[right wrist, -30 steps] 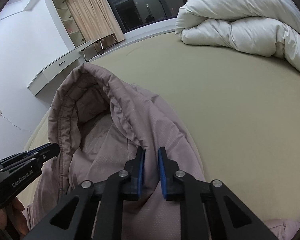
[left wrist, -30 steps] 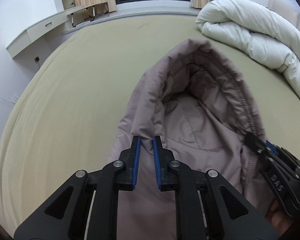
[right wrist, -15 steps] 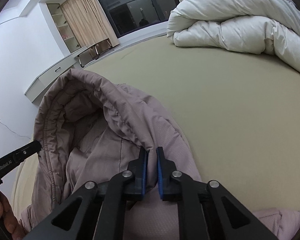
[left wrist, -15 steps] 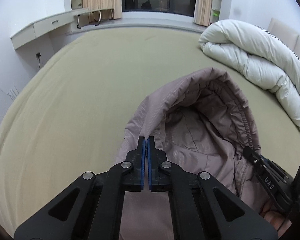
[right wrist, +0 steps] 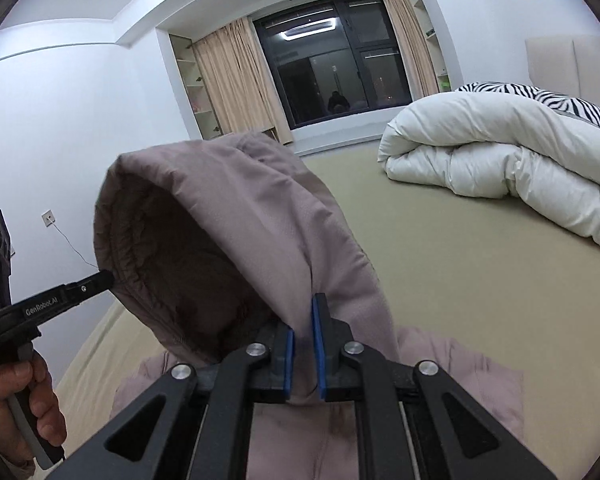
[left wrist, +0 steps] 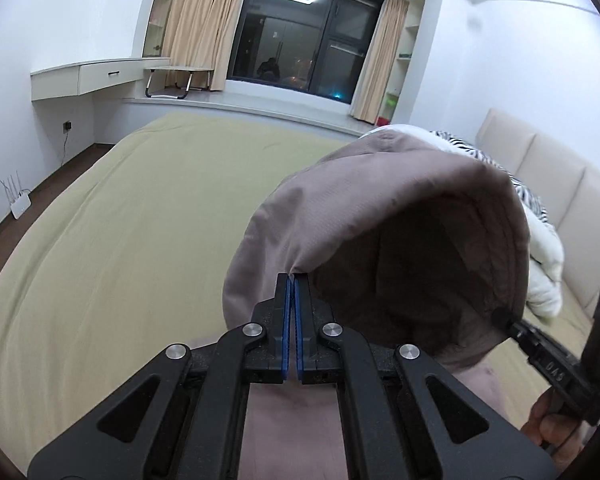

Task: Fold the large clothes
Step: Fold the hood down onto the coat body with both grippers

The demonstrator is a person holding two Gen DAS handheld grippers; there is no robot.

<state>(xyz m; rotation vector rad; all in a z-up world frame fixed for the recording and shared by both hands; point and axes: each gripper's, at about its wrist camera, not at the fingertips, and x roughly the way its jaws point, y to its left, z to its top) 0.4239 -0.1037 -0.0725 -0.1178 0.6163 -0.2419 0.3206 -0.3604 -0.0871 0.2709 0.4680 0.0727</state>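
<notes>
A mauve hooded jacket (left wrist: 364, 208) is lifted off the bed, its hood standing open towards me. My left gripper (left wrist: 292, 280) is shut on the hood's left edge. My right gripper (right wrist: 303, 316) is shut on the hood's right edge (right wrist: 300, 264), with fabric pinched between its blue pads. Each gripper shows in the other's view: the right one (left wrist: 512, 326) and the left one (right wrist: 104, 278), both touching the hood rim. The jacket's body (right wrist: 440, 364) hangs below, mostly hidden by the grippers.
The olive-green bed sheet (left wrist: 140, 220) spreads below and ahead. A rolled white duvet (right wrist: 500, 168) with a zebra-print cover lies at the right by the padded headboard (left wrist: 560, 192). A window (left wrist: 300, 36), curtains and a wall desk (left wrist: 96, 76) stand beyond the bed.
Both grippers closed on the hood's edges, then rose, lifting the hood off the bed; the views tilted up to show the window and walls.
</notes>
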